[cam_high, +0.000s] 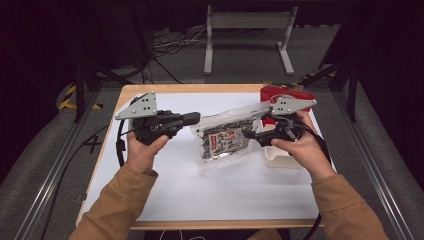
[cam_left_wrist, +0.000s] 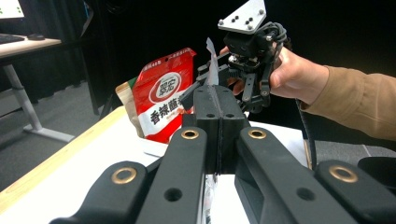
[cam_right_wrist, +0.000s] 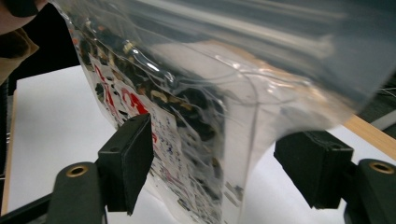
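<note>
Seaweed bag: your left gripper is pinching its clear edge; your right gripper is gaping around it, unclenched. Red pouch is standing behind it.

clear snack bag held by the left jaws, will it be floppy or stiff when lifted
Probably floppy: the clear snack bag sags and bends between the left gripper and the right gripper. Likely slippery, since its film is glossy. It seems light, hanging from one pinched edge.

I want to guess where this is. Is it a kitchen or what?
Probably a recording studio or lab, not a kitchen: black curtains all around, cables on the floor, and a metal frame beside the table.
</note>
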